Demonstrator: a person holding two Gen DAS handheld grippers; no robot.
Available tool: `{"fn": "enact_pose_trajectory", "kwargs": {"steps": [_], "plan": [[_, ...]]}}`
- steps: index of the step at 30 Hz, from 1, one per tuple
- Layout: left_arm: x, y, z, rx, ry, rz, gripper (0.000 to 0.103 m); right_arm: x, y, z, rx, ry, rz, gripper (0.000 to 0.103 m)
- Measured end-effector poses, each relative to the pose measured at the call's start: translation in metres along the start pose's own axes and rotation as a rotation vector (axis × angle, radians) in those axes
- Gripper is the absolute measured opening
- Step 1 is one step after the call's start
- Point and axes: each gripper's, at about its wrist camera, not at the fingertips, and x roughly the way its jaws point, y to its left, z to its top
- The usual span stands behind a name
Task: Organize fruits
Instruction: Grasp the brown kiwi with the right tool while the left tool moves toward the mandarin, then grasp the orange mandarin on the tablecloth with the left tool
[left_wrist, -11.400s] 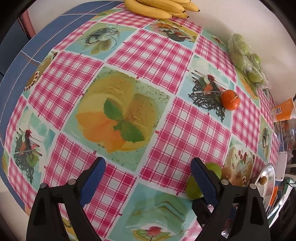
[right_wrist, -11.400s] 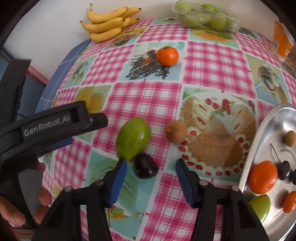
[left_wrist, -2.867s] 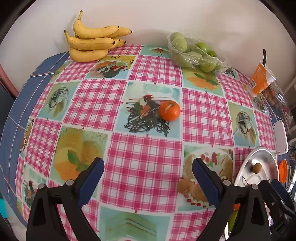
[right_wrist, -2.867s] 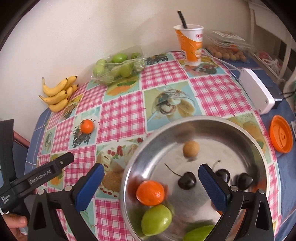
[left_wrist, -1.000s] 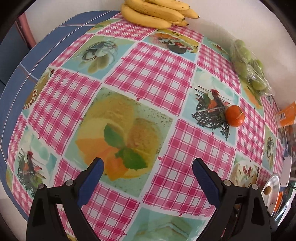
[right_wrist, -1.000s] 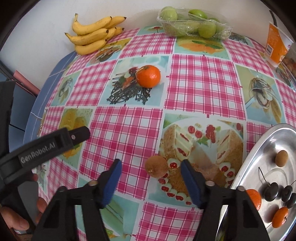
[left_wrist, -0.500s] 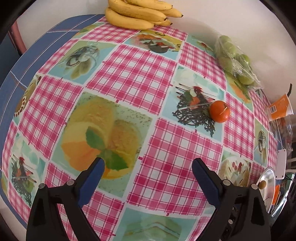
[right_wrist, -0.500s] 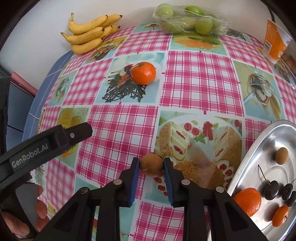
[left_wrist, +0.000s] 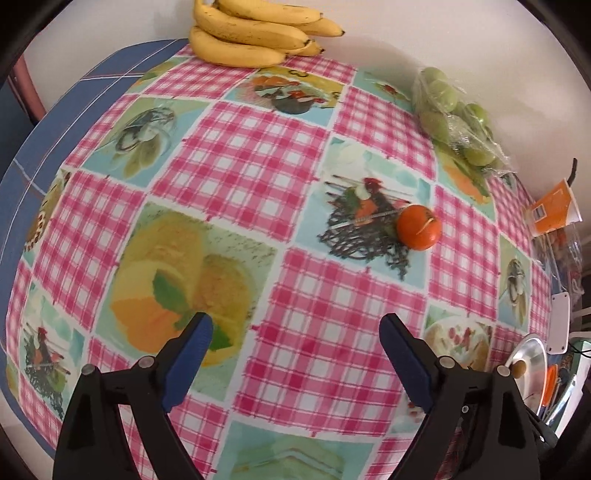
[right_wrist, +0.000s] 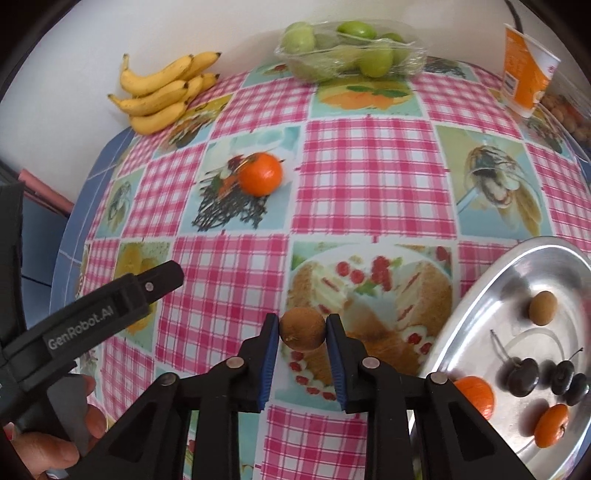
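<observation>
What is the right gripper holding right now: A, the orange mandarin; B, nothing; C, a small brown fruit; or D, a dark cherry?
C: the right gripper has its blue-padded fingers pressed against both sides of the small brown fruit.

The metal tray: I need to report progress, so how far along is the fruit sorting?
Done: the metal tray already holds a small brown fruit, cherries and two oranges. In hand: the right tongs are shut on a brown fruit. Left: one orange still lies on the tablecloth. The left tongs are empty, their jaws closing.
</observation>
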Motion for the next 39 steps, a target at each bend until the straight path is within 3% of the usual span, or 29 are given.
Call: {"fn": "enact_pose_trajectory", "kwargs": {"steps": [13,21,25,33,39], "plan": [[0.004,-0.035,0.016,0.073,-0.009,-0.008,0.092,-0.017,-0.031,0.020,0.068,-0.052,-0.042,0.028],[0.000,-0.043,0.028,0.073,-0.085,-0.028,0.098,-0.023,-0.046,0.031,0.094,-0.074,-0.067,0.028],[-0.001,-0.052,0.033,0.108,-0.126,-0.068,0.099,-0.023,-0.055,0.036,0.113,-0.082,-0.069,0.028],[0.005,-0.071,0.043,0.152,-0.133,-0.121,0.099,-0.019,-0.070,0.044,0.137,-0.088,-0.072,0.028],[0.009,-0.079,0.047,0.169,-0.139,-0.050,0.099,-0.015,-0.077,0.049,0.148,-0.086,-0.068,0.028]]}}
